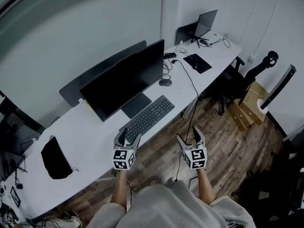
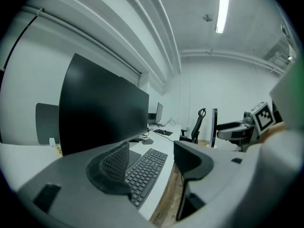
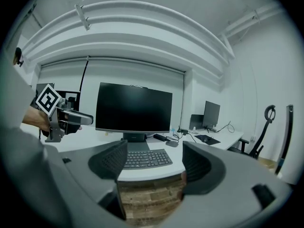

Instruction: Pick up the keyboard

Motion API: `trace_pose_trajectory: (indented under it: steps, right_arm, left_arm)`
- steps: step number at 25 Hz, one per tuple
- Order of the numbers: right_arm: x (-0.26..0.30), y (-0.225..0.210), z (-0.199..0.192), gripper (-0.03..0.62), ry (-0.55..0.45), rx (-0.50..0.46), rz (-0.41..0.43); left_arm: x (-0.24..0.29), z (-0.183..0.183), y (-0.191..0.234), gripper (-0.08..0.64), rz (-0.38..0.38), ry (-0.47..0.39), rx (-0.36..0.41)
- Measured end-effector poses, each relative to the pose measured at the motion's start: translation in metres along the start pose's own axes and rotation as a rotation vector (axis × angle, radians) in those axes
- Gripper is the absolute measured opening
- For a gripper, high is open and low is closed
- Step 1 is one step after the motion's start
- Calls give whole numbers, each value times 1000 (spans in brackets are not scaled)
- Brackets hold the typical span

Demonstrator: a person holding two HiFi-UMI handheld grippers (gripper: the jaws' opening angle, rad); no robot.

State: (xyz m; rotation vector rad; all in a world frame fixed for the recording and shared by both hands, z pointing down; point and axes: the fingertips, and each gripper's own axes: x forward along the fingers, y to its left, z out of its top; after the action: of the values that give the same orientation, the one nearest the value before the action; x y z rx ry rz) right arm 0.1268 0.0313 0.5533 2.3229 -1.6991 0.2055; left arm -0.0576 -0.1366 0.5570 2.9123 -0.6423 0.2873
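Note:
A dark keyboard lies flat on the white desk, in front of a black monitor. My left gripper hovers at the desk's front edge, just short of the keyboard's near end, open and empty. In the left gripper view the keyboard shows between the spread fingers. My right gripper hangs over the wooden floor beside the desk edge, also open with nothing in it. Ahead of it in the right gripper view, the keyboard is some way off.
A mouse and cables lie behind the keyboard. Farther along the desk are a black mouse pad and a second screen. A black pouch lies at the desk's left. An office chair and cardboard boxes stand on the floor at right.

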Motion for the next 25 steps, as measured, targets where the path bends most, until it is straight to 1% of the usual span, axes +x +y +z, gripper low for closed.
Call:
trace_pose_trajectory:
  steps: [6, 11, 16, 25]
  right_arm:
    - [11, -8, -4, 345, 7, 14, -18]
    - [10, -17, -10, 345, 14, 28, -37]
    - [22, -26, -17, 345, 26, 42, -47]
    - [73, -48, -25, 345, 50, 62, -29]
  left_arm:
    - [15, -3, 5, 290, -10, 14, 0]
    - [27, -6, -2, 291, -34, 28, 7]
    - [43, -10, -1, 290, -43, 39, 1]
    - [94, -9, 16, 290, -31, 65, 2]
